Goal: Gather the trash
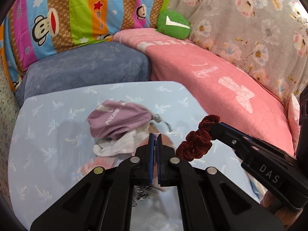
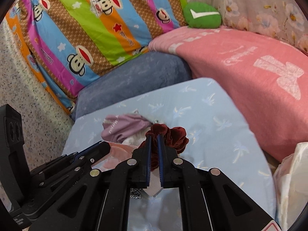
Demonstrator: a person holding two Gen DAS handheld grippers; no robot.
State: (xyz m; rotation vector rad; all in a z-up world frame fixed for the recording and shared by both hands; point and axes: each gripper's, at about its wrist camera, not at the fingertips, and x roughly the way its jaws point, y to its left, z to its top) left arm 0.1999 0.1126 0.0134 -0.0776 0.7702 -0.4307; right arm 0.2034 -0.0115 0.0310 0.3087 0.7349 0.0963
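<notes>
Item 1, nearest: my left gripper point(image 1: 155, 137), jaws drawn together on a thin pale-pink scrap; what the scrap is I cannot make out, since only a sliver shows between the blue pads.

Item 2: my right gripper point(image 2: 154, 136), jaws clamped on a dark red velvet scrunchie point(image 2: 167, 134), which bunches above and to the right of the fingertips. In the left wrist view the same scrunchie point(image 1: 194, 140) hangs off that gripper's tip, clear of the surface.

Item 3: small pile of cloth items point(image 1: 119, 129) just ahead of both tools: a mauve pouch point(image 1: 117, 119) with white lettering on top, white fabric under it, pink fabric below that. The pile is motion-blurred and its lower part is hidden behind my left fingers.

Item 4: light blue board with palm print point(image 1: 48, 134), carrying the pile. Open room to its left and right of the pile; its near edge is cut off by the gripper bodies.

Item 5, beyond the far edge: blue-grey cushion point(image 1: 86, 67), pink blanket point(image 1: 221, 77) on the right.

Item 6, farthest: striped cartoon-monkey quilt point(image 1: 67, 13), green cushion with white tick point(image 1: 173, 25), floral cover point(image 1: 250, 19).
</notes>
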